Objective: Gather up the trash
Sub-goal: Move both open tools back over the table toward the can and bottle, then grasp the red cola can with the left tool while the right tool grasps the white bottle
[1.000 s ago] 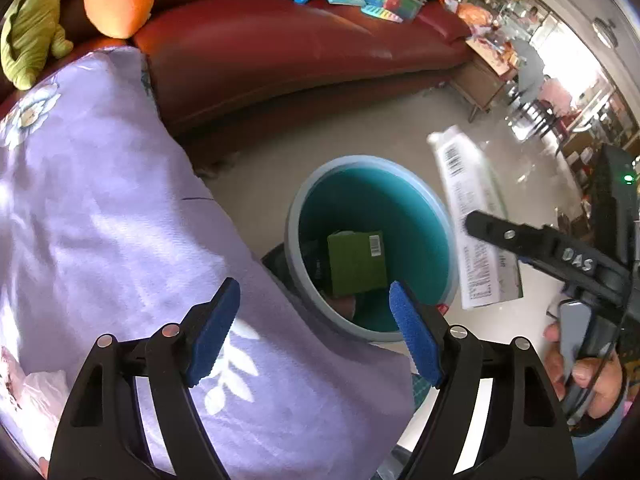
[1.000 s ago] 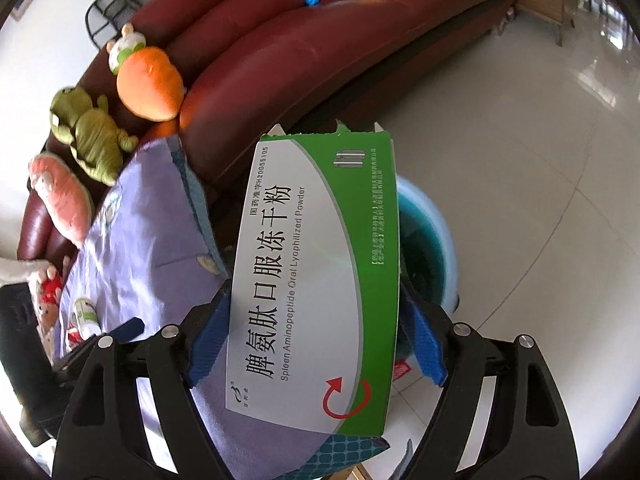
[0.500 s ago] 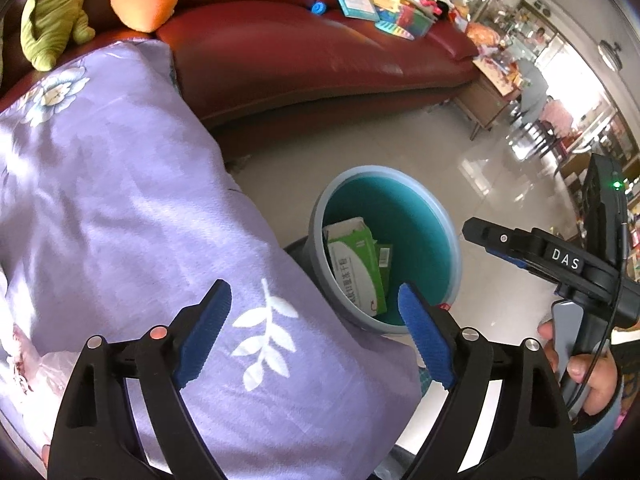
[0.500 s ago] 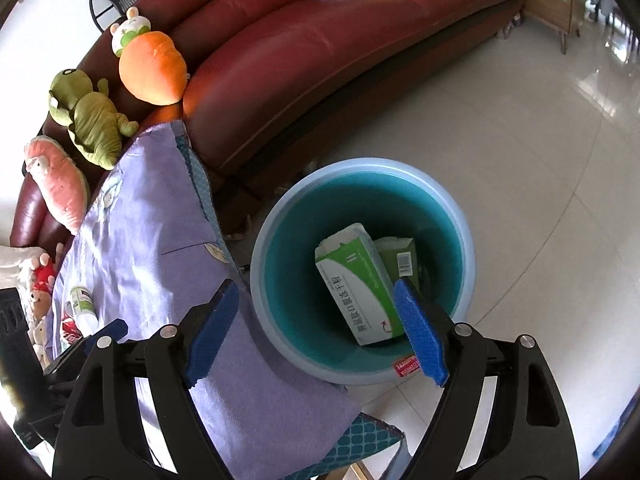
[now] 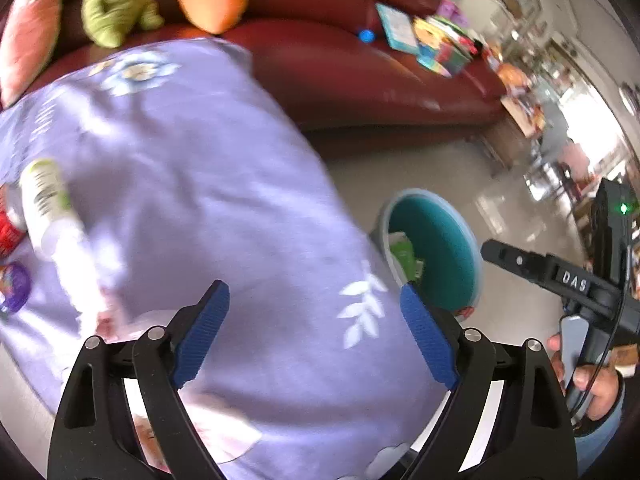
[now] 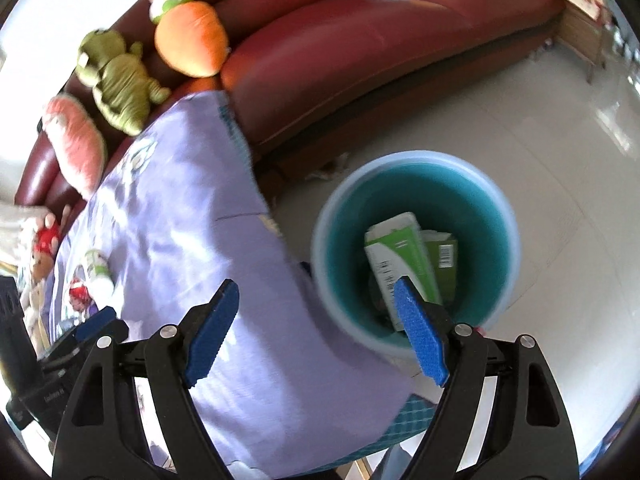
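A teal bin (image 6: 416, 184) stands on the floor beside the purple-clothed table (image 6: 180, 216); it also shows in the left wrist view (image 5: 440, 232). A green-and-white medicine box (image 6: 400, 256) and a dark green box (image 6: 442, 256) lie inside it. My right gripper (image 6: 316, 328) is open and empty, above the bin's near rim. My left gripper (image 5: 316, 328) is open and empty over the cloth. A white-and-green bottle (image 5: 46, 200), a red packet (image 5: 8, 232) and a purple lid (image 5: 14, 286) lie on the cloth at left.
A dark red sofa (image 6: 380, 40) runs behind, with plush toys (image 6: 116, 80) and books (image 5: 432, 40) on it. Glossy tiled floor (image 6: 540, 128) surrounds the bin. The right gripper's body (image 5: 560, 280) shows at the right of the left wrist view.
The right gripper opened and dropped the green-and-white box into the bin. Both grippers then swung left, bringing more of the cloth and the bottle into view.
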Motion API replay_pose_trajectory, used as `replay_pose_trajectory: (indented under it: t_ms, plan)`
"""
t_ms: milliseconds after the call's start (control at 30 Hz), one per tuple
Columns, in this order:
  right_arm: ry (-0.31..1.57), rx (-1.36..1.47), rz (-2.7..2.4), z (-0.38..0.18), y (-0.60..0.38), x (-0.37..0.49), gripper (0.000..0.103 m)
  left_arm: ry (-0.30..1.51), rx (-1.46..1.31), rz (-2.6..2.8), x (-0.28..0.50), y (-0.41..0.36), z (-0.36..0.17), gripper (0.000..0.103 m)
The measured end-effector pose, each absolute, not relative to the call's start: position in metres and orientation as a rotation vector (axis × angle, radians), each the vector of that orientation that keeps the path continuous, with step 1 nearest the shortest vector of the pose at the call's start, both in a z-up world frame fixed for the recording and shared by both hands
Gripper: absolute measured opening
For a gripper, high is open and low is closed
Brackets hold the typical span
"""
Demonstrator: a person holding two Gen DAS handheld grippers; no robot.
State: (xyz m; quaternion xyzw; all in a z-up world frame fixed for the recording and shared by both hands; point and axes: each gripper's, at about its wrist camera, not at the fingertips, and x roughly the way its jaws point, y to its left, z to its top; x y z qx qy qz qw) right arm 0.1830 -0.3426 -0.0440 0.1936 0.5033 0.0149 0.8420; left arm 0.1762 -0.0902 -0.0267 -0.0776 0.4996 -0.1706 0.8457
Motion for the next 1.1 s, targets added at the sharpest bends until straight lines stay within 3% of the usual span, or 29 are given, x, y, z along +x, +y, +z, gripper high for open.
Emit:
replay_pose_trajectory:
  t_ms: [733,1100]
  plan:
    - [1.146,-0.002,0.405,-0.007,-0.084,0.233,0.076,0.963,-0.235,-0.042,0.163,0.171,-0.001,0.089]
    - [1.254,-0.119,0.579,-0.041,0.036,0.305,0.075,1.011,-0.144,-0.043,0.200,0.219,-0.017,0.089]
